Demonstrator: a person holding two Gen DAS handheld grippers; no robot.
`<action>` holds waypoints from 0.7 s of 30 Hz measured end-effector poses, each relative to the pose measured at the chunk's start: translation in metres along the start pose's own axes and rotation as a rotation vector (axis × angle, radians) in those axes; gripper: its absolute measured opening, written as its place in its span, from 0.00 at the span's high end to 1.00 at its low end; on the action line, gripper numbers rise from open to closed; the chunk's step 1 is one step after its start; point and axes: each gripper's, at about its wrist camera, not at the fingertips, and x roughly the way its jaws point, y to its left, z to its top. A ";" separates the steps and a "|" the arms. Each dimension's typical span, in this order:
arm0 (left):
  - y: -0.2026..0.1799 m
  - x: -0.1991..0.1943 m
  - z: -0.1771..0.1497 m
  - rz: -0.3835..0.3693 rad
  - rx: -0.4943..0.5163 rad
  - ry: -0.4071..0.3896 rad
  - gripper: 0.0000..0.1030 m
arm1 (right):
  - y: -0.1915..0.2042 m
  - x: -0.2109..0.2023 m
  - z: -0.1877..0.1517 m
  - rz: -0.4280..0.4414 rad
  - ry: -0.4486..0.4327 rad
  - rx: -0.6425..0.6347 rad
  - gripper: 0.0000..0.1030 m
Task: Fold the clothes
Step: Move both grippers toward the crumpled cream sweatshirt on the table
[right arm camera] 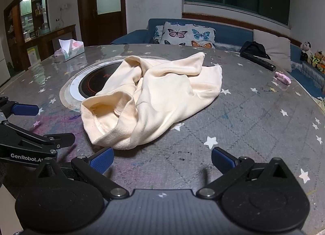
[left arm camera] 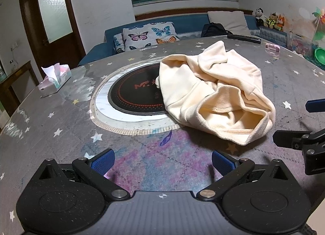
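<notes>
A cream fleece garment (left arm camera: 215, 94) lies crumpled on the round grey star-patterned table, partly over the black induction plate (left arm camera: 134, 94). It also shows in the right wrist view (right arm camera: 154, 96), with an open cuff or hem facing the camera. My left gripper (left arm camera: 162, 159) is open and empty, just above the table, short and left of the garment. My right gripper (right arm camera: 162, 158) is open and empty, close to the garment's near edge. The right gripper's fingers (left arm camera: 292, 139) show at the right edge of the left wrist view; the left gripper's fingers (right arm camera: 26, 110) show at the left of the right wrist view.
A tissue box (left arm camera: 55, 79) stands at the table's far left. A black remote (left arm camera: 243, 38) and a pink object (left arm camera: 272, 47) lie at the far right edge. A blue sofa with a butterfly pillow (left arm camera: 149, 34) is behind the table.
</notes>
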 end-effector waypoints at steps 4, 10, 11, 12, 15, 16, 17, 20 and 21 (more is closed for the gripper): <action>0.000 0.001 0.001 -0.001 0.001 0.002 0.00 | -0.003 0.003 0.001 -0.002 0.001 0.000 0.00; 0.001 0.004 0.004 -0.002 0.004 0.003 0.00 | -0.009 0.008 0.000 -0.004 0.004 -0.002 0.00; 0.001 0.004 0.004 -0.002 0.004 0.003 0.00 | -0.009 0.008 0.000 -0.005 0.003 -0.002 0.00; 0.001 0.004 0.005 -0.002 0.004 0.002 0.00 | -0.008 0.008 0.001 -0.006 0.003 -0.002 0.00; 0.001 0.005 0.007 -0.001 0.004 -0.001 0.00 | -0.008 0.010 0.001 -0.008 0.003 -0.005 0.00; 0.002 0.005 0.008 -0.001 0.004 -0.002 0.00 | -0.008 0.010 0.002 -0.009 0.003 -0.006 0.00; 0.002 0.005 0.009 0.000 0.004 -0.003 0.00 | -0.008 0.011 0.002 -0.009 0.003 -0.006 0.00; 0.003 0.006 0.012 0.001 0.003 -0.006 0.00 | -0.008 0.012 0.004 -0.010 0.004 -0.008 0.00; 0.004 0.006 0.013 0.001 0.003 -0.008 0.00 | -0.008 0.012 0.005 -0.010 0.004 -0.010 0.00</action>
